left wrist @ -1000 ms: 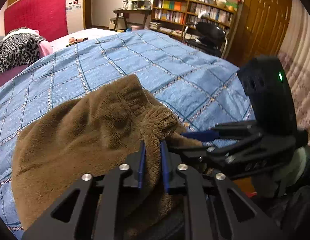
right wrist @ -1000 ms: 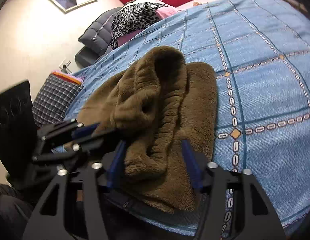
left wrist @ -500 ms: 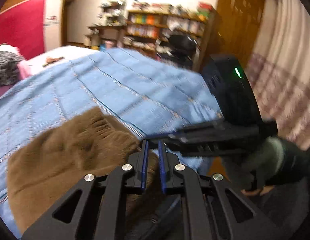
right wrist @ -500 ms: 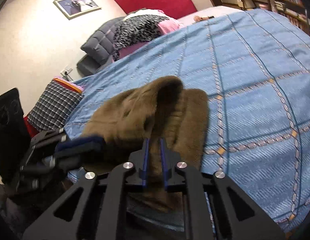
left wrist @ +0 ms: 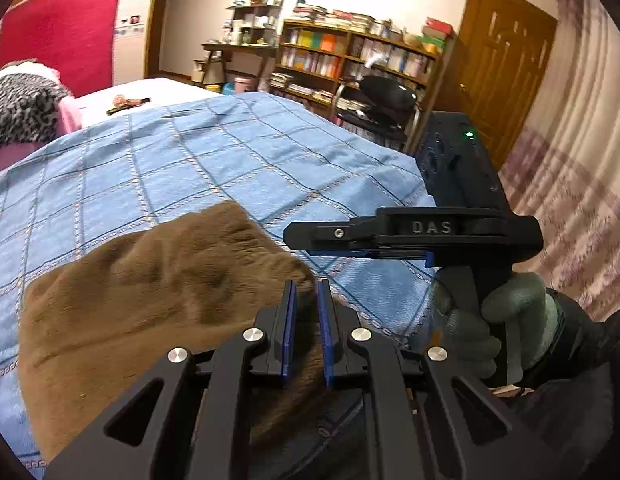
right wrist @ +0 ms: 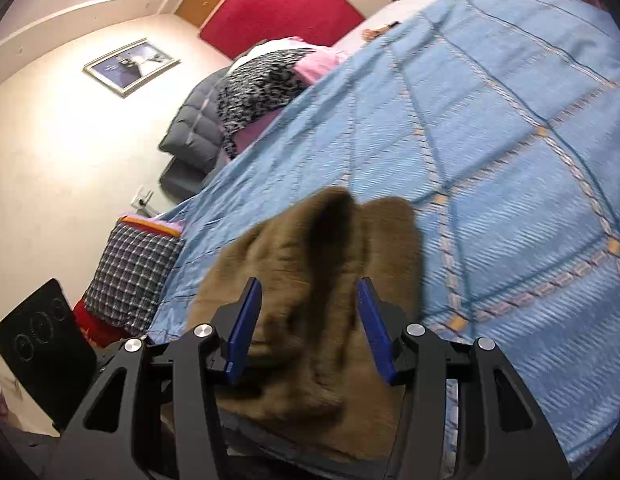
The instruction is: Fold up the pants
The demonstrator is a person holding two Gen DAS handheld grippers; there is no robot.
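The brown fleece pants (left wrist: 150,304) lie bunched on the near edge of the blue checked bedspread (left wrist: 190,160). My left gripper (left wrist: 307,292) is nearly shut, its blue pads pinching the pants' right edge. My right gripper (right wrist: 308,292) is open, its fingers spread over the pants (right wrist: 310,264) with fabric below and between them. In the left wrist view the right gripper (left wrist: 349,240) shows side-on, to the right of the pants, held in a gloved hand.
Pillows and a leopard-print throw (right wrist: 262,84) lie at the bed's head. A checked cushion (right wrist: 130,276) sits beside the bed. A bookshelf (left wrist: 349,64), a black chair (left wrist: 381,108) and a wooden door (left wrist: 501,68) stand beyond the far side.
The right gripper was open, shut at half a second ago, and has opened again. The left gripper stayed pinched on the pants, and the bunched pants lie flatter.
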